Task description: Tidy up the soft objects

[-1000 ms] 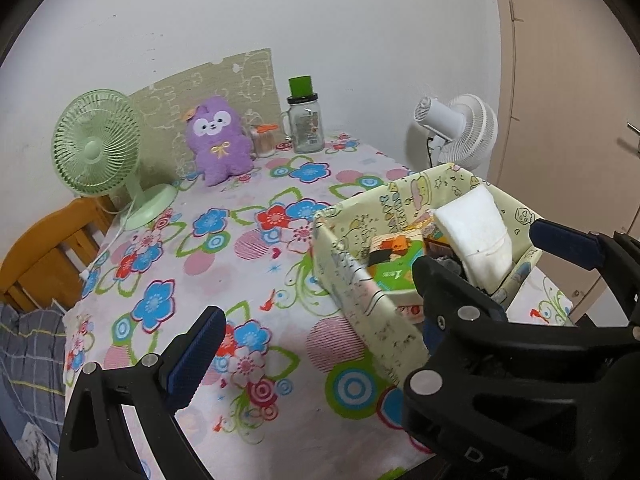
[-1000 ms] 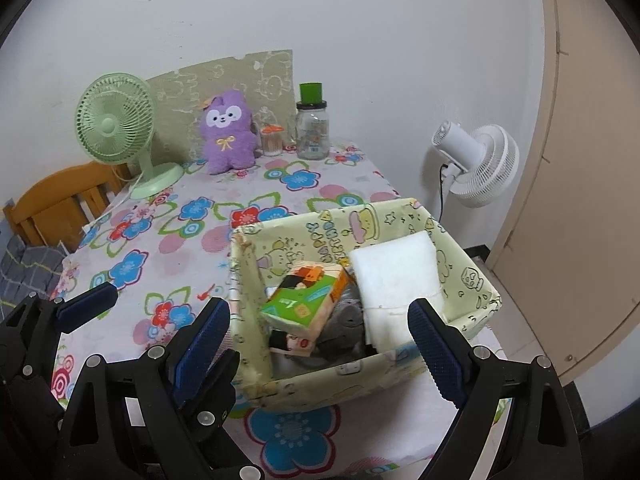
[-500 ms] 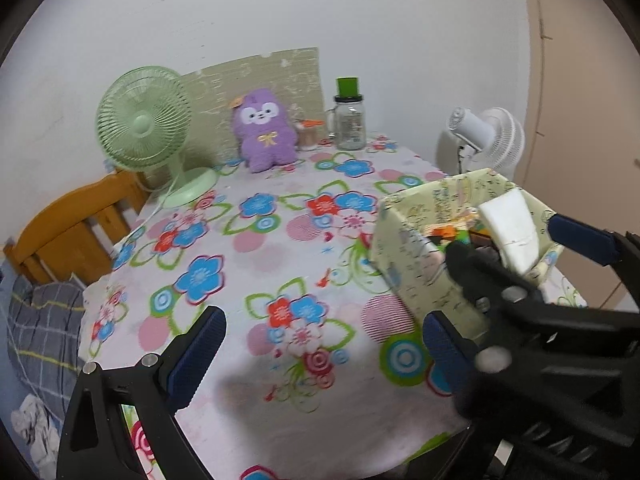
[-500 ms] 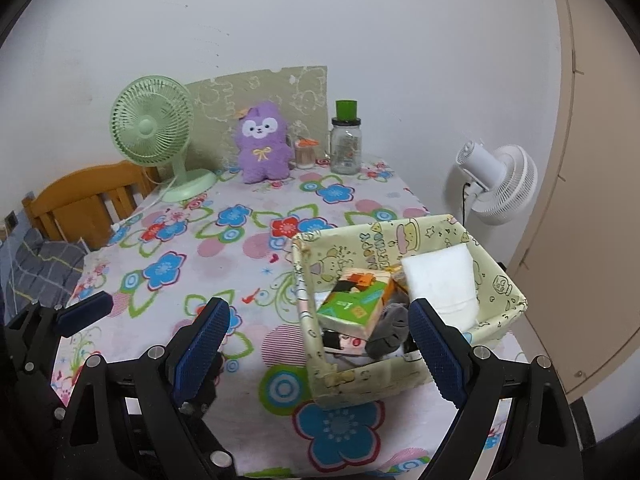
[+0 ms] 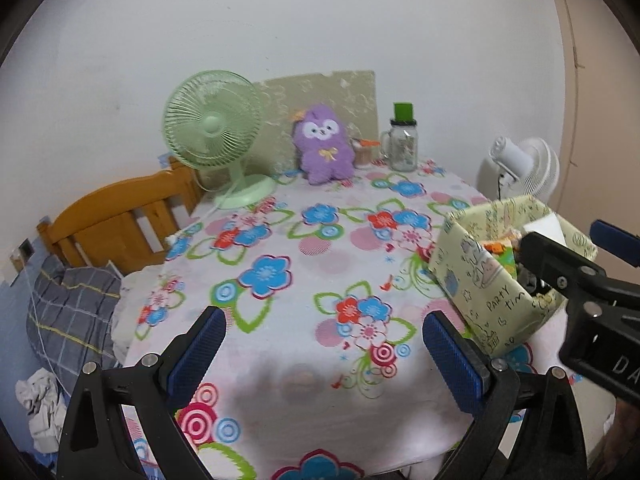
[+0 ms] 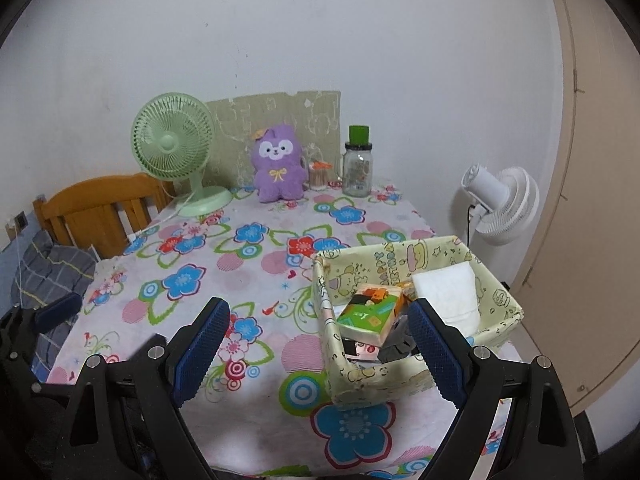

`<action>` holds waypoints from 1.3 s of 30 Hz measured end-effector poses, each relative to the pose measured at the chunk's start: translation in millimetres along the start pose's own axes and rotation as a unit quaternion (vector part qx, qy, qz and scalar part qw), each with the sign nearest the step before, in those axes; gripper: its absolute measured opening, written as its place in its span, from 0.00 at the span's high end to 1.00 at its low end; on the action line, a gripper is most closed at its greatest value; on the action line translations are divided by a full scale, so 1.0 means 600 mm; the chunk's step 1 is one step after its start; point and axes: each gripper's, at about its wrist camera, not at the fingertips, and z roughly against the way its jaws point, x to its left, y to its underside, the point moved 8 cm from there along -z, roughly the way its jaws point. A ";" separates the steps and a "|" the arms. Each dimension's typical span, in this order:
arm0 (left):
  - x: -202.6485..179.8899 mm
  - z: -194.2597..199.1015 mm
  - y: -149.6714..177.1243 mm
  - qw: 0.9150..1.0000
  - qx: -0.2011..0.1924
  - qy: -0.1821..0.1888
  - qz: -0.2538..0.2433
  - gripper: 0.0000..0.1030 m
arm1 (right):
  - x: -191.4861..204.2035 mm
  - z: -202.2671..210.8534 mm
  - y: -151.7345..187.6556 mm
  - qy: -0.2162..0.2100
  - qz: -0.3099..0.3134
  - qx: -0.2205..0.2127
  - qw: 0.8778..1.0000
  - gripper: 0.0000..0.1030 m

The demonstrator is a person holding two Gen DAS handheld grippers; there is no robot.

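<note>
Blue ribbed pads line both sets of fingers nearest my cameras. The left gripper (image 5: 324, 354) has its fingers spread wide with nothing between them, above the near edge of the flowered tablecloth (image 5: 280, 248). The right gripper (image 6: 318, 348) is likewise spread and holds nothing; its right finger (image 6: 436, 356) covers part of the storage box (image 6: 500, 308).

In the box I see a green tissue pack (image 6: 370, 312), a folded white cloth (image 6: 448, 292) and something grey beneath, possibly fabric, though it is mostly hidden. From the left wrist view the right gripper's frame blocks the box interior.

Further back, the purple plush toy (image 6: 278, 170) sits upright at the wall, between the green fan (image 6: 174, 146) and a small container that it partly hides. The glass jar (image 6: 357, 172) stands beyond that. A white fan (image 6: 500, 204) stands off the table.
</note>
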 end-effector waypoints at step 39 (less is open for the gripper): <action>0.035 0.040 -0.041 0.996 -0.059 0.008 0.066 0.00 | -0.021 0.028 -0.021 0.004 -0.003 -0.055 0.998 0.05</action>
